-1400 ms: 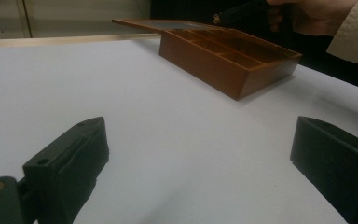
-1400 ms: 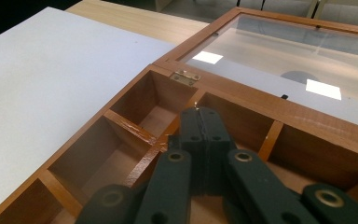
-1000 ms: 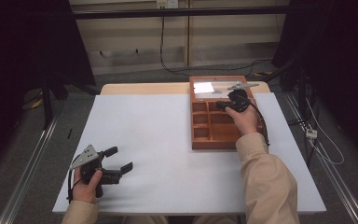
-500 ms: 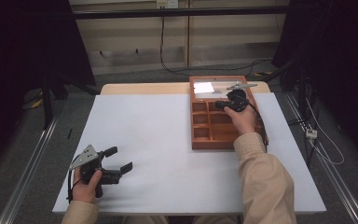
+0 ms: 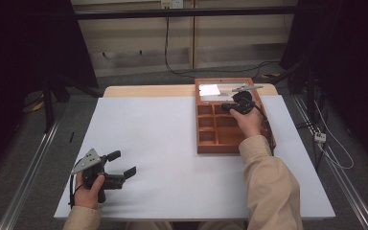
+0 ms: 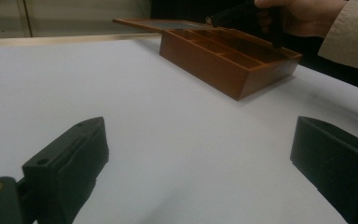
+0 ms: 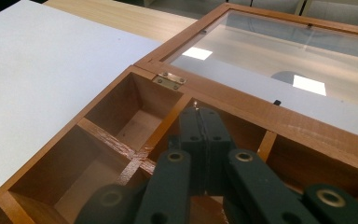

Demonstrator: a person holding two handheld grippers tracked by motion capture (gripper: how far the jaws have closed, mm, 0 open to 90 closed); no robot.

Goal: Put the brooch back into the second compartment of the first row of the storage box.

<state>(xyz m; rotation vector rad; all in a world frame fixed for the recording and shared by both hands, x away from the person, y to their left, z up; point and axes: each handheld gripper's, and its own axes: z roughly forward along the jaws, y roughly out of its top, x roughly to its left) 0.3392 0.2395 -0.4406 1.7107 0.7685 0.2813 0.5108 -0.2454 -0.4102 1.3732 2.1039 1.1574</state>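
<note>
White rectangular tabletop (image 5: 172,143) on pale wooden base; grey floor (image 5: 139,79); beige panelled wall (image 5: 139,43) behind, black cables (image 5: 182,72) trailing; sides dark.

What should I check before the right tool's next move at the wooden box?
1. Lid open, lying back on its hinge: ok.
2. Right tool shut, nothing between its jaws: ok.
3. Its tip over the back row of the wooden box, by a divider: ok.
4. Contact between tip and wood: cannot tell.
5. Compartments near the tip empty: ok.
6. Left tool open, over the table, apart from the box: ok.
</note>
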